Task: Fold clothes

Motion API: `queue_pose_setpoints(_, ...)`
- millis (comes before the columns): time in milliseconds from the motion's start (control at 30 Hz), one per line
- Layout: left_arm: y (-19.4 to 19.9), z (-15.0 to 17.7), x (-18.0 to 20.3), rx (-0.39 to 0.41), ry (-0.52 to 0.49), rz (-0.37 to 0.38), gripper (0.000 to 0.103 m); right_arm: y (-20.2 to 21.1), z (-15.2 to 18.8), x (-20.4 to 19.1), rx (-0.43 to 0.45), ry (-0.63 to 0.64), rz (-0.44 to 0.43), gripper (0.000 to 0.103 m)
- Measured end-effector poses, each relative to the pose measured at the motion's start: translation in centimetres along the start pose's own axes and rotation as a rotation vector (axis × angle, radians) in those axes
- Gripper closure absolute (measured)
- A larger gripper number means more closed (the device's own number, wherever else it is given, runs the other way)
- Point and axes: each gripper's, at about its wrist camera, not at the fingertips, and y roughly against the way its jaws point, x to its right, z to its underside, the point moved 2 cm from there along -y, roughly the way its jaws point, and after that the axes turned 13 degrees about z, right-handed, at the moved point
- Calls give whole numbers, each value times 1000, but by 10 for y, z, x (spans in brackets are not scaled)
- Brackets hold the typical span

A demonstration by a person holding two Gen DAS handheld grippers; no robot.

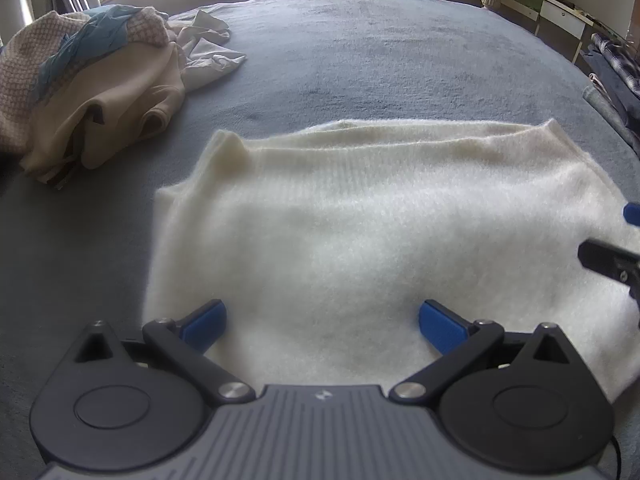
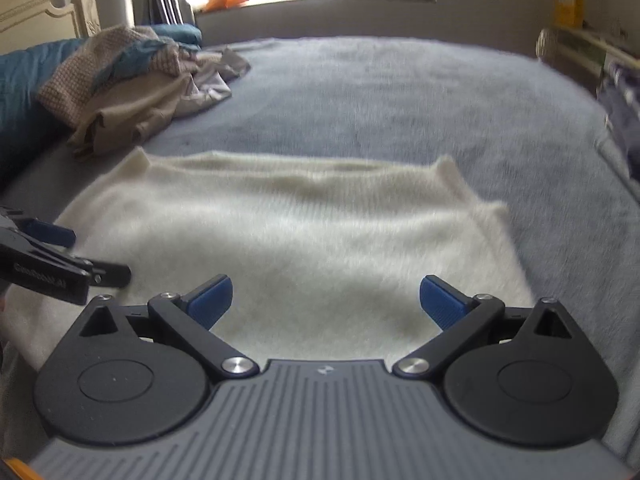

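Note:
A fluffy cream sweater [image 1: 360,220] lies flat on the grey bed cover [image 1: 360,48], its ribbed neckline toward the far side. My left gripper [image 1: 322,318] hovers open over the sweater's near left part, blue pads wide apart with nothing between them. The right gripper's fingers [image 1: 612,260] poke in at that view's right edge. In the right wrist view the same sweater [image 2: 312,232] spreads ahead, and my right gripper [image 2: 326,298] is open above its near edge. The left gripper's fingers [image 2: 52,236] show at the left there.
A heap of unfolded clothes [image 1: 100,80], beige, pink-checked and teal, sits at the far left of the bed. Plaid and dark garments [image 1: 616,64] lie at the right edge. A white shelf [image 1: 552,4] stands beyond. A blue pillow [image 2: 24,92] lies at the left, under the headboard.

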Motion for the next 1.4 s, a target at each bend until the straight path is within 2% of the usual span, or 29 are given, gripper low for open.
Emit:
queue_pose_setpoints(133, 0, 0, 1, -4, -4, -5, 0, -4, 1, 3, -10, -1, 5, 12)
queue_pose_setpoints(200, 0, 0, 2, -6, -6, -8, 0, -8, 3, 5, -37, -12, 0, 30)
queue_pose_setpoints(300, 0, 0, 3, -7, -11, -15, 0, -9, 2, 4, -39, -8, -8, 40)
queue_pose_setpoints(600, -1, 1, 6, -10, -31, -32, 0, -15, -17, -11, 25, 52, -45, 53)
queue_pose_setpoints(700, -1, 1, 7, -9, -39, -35, 0, -27, -16, -12, 25, 59, -46, 55)
queue_pose_setpoints(800, -1, 2, 7, -11, -48, -33, 0, -53, -5, -10, -32, 67, -38, 54)
queue_pose_setpoints(867, 2, 2, 7, 0, -70, -23, 0, -61, 3, -5, -27, 41, -60, 54)
queue_pose_setpoints(1033, 22, -2, 12, 133, -149, 29, 0, -50, -9, -5, -27, 19, -55, 54)
queue_pose_setpoints(1100, 22, -7, 16, 151, -179, 44, 0, -44, -16, 0, -4, -8, -58, 54)
queue_pose_setpoints(1200, 6, -10, 7, 145, -172, 51, 0, -47, -20, 7, 10, -22, -32, 54)
queue_pose_setpoints(1267, -6, -10, -5, 133, -148, 53, 0, -62, -14, 14, -40, -27, -5, 54)
queue_pose_setpoints(1400, -12, -14, -27, 136, -89, 52, 0, -67, -8, 22, -48, -56, -36, 54)
